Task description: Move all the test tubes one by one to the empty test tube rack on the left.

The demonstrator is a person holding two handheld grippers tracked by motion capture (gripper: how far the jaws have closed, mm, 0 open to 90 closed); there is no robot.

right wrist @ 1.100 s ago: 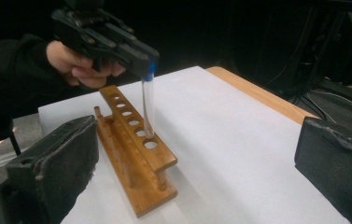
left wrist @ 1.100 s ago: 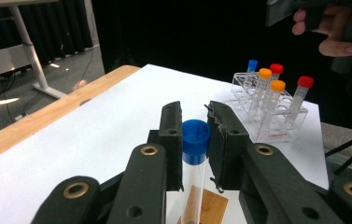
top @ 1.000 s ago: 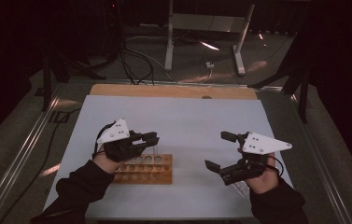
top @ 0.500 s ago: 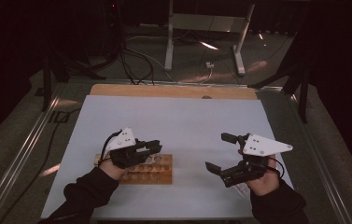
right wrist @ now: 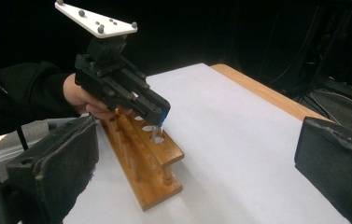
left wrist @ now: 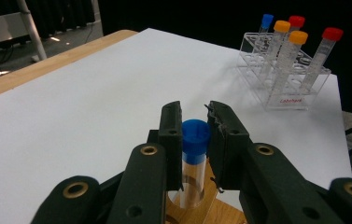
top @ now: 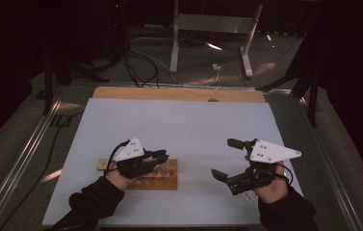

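Nearest to me, my left gripper (left wrist: 193, 122) is clamped on a blue-capped tube (left wrist: 195, 140), the pads pinching just under its cap, and the tube's lower end already stands in a hole of the wooden rack (right wrist: 146, 164). I judge this placement nearly done: the tube looks seated or close to it, and what is left is to let go and lift clear. It is the one tube I can make out in this wooden rack; the other holes I can see along its top look empty, though my own gripper hides some of them. My right gripper (top: 228, 159) hovers to the side over the white sheet (top: 193, 125), jaws spread wide with nothing between them, well apart from the rack. Farther off, at the sheet's far corner, a clear plastic rack (left wrist: 285, 70) holds five capped tubes: two orange, two red, one blue. If those are all to be moved, most of the work remains.
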